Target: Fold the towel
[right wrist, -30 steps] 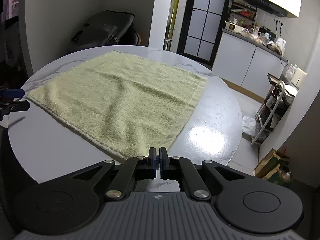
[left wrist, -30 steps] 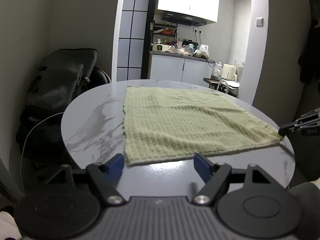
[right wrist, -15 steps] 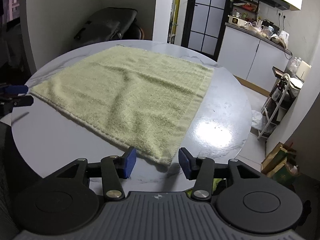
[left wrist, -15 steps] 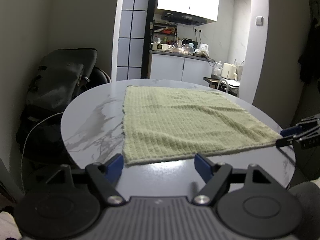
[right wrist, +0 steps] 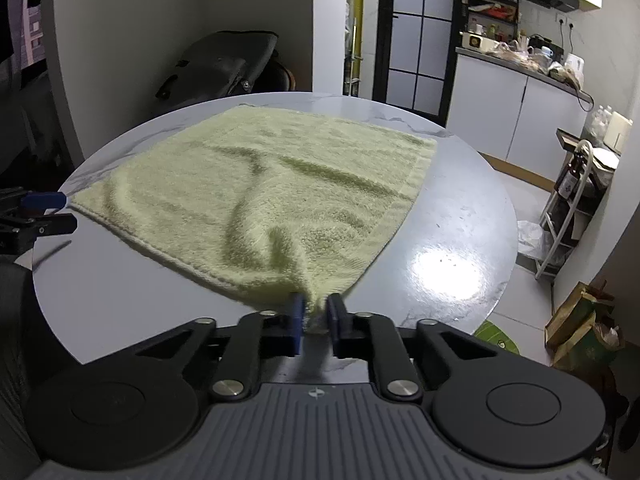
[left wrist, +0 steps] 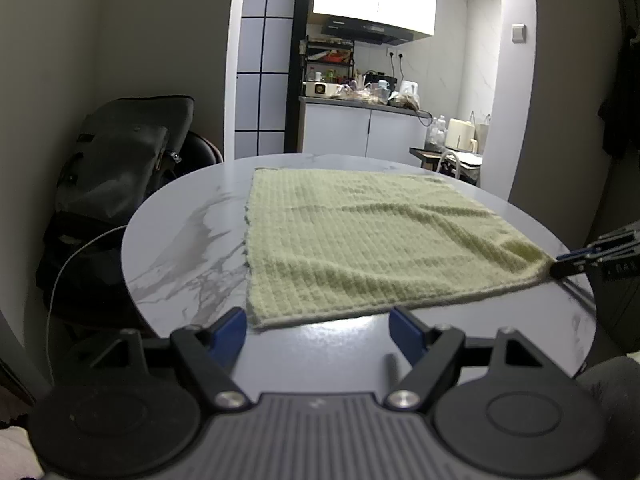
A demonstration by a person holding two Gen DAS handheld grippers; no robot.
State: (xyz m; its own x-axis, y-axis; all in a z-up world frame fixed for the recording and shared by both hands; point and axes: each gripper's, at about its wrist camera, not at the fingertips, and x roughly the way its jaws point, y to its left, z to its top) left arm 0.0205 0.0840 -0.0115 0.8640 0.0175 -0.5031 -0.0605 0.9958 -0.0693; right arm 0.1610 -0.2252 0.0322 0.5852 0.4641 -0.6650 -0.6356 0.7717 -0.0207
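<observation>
R claw point(right wrist: 316, 314) clenched on towel point(right wrist: 276, 184) near-right corner, fabric bunched btwn blue pads, ridges running up from pinch into cloth. Same claw visible in L cam at right edge point(left wrist: 560, 264), tips at that corner, corner slightly lifted off table point(left wrist: 180, 248).

L claw point(left wrist: 318, 330) released, fingers spread wide, pads point(left wrist: 228, 334) straddling towel's near-left corner, just short of hem. Not gripping anything. Seen from R cam at left edge point(right wrist: 52, 212), tips next to that corner, contact unclear.

Towel: pale green, waffle weave, spread mostly flat on round marble-look table, unfolded. Far edge lies flat; wrinkles only near R pinch. Bare tabletop left of towel and in front of it, glare spot on right side point(right wrist: 444, 272).

Bkgd: dark bag point(left wrist: 120, 168) on chair behind table, white cable point(left wrist: 64, 272) hanging beside it, kitchen counter point(left wrist: 360, 102) w/ clutter beyond doorway, white cabinets below.
</observation>
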